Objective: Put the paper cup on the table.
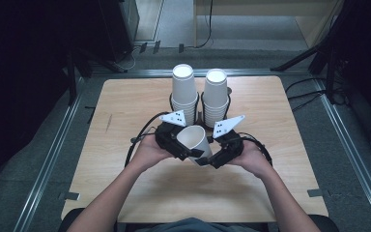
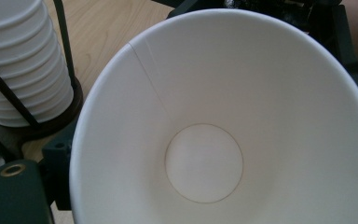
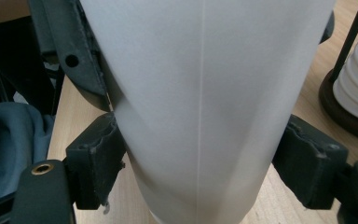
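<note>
A single white paper cup [image 1: 193, 137] hangs tilted above the middle of the table, mouth up and to the left. My right gripper [image 1: 211, 159] is shut on its lower body: in the right gripper view both pads [image 3: 95, 158] press on the cup's wall [image 3: 200, 93]. My left gripper [image 1: 189, 151] comes in from the left at the cup's mouth. Its camera looks straight down into the cup [image 2: 205, 163], with one finger [image 2: 14, 196] just outside the rim. Its jaws flank the wall near the rim; I cannot tell whether they press on it.
Two tall stacks of white paper cups [image 1: 183, 94] [image 1: 216, 96] stand upside down in black wire holders at the back middle of the wooden table [image 1: 125, 106]. The left stack's holder [image 2: 51, 121] is close beside the held cup. Dark floor and stands surround the table.
</note>
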A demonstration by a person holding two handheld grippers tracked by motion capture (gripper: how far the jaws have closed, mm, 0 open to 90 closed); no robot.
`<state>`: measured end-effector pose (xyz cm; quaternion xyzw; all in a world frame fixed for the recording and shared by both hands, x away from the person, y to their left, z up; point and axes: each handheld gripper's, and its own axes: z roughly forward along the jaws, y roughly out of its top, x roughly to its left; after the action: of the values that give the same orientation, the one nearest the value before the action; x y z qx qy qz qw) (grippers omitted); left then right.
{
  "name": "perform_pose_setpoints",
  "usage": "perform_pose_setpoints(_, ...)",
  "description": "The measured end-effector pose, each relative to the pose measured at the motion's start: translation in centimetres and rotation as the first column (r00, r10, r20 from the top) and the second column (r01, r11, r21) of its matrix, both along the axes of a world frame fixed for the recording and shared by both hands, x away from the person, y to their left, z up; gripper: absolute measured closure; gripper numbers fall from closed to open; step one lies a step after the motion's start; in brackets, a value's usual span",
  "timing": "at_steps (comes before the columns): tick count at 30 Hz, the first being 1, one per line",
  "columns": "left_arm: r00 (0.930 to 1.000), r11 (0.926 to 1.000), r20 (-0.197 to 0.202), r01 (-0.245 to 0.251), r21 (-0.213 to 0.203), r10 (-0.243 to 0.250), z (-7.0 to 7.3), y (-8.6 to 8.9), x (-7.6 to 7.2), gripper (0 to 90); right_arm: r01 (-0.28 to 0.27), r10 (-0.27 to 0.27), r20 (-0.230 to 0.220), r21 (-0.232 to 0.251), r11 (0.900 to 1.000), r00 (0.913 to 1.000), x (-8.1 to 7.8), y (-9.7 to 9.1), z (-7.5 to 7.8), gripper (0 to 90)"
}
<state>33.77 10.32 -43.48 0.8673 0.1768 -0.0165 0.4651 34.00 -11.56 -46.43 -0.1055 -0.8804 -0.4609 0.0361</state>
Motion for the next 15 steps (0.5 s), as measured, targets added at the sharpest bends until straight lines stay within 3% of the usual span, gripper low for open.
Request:
perform_pose_setpoints(5, 0.9989, 0.9998, -0.044, 0.018, 0.007, -0.018, 0.03, 0.01, 0.27, 13.2, -0.013, 0.013, -0.031, -0.003, 0.9999, 0.9994, 0.07, -0.08, -0.01, 21.8)
perform_pose_setpoints(8, 0.9990, 0.9994, -0.041, 0.019, 0.029, -0.018, 0.08, 0.01, 0.28, 13.5, -0.004, 0.003, -0.050, -0.028, 0.9996, 0.9987, 0.06, -0.04, -0.06, 18.4)
perform_pose_setpoints(10, 0.9991, 0.9993, -0.036, 0.023, 0.029, -0.022, 0.19, 0.17, 0.27, 13.6, 0.008, -0.011, -0.046, -0.057, 0.9984, 0.9989, 0.03, -0.02, -0.07, 16.0)
perform_pose_setpoints(15, 0.9990, 0.9992, -0.038, 0.024, 0.033, -0.023, 0.41, 0.60, 0.37, 13.6, 0.021, -0.023, -0.036, -0.075, 0.9970, 0.9991, -0.14, -0.30, 0.18, 15.3)
